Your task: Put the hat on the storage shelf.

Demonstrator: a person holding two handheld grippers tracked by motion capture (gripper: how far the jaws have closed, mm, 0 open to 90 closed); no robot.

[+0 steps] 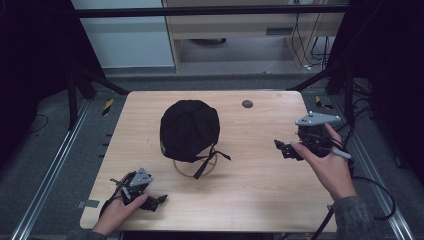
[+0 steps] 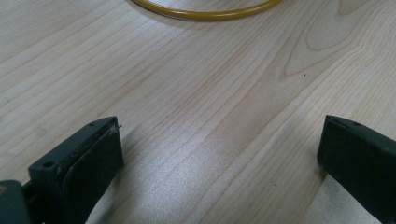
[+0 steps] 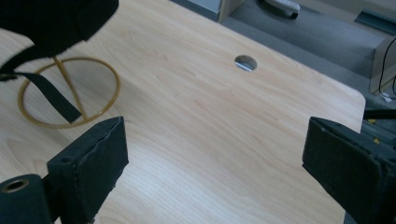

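A black cap [image 1: 189, 129] sits on a yellow wire stand [image 1: 186, 171] in the middle of the wooden table [image 1: 250, 190]. Its black strap [image 1: 206, 164] hangs down over the stand's ring. My left gripper [image 1: 159, 201] rests low at the table's front left, open and empty, pointing right. In the left gripper view the gripper [image 2: 219, 154] has bare wood between its jaws, and the stand's ring [image 2: 205, 13] lies ahead. My right gripper [image 1: 281, 148] hovers at the right, open, pointing toward the cap. The right gripper view has that gripper [image 3: 215, 158] facing the cap [image 3: 51, 18], strap [image 3: 46, 95] and ring [image 3: 70, 93].
A round cable hole [image 1: 247, 104] sits near the table's far edge, also in the right gripper view as a hole [image 3: 245, 62]. Dark frame posts and cables stand around the table. Bare wood lies between each gripper and the stand.
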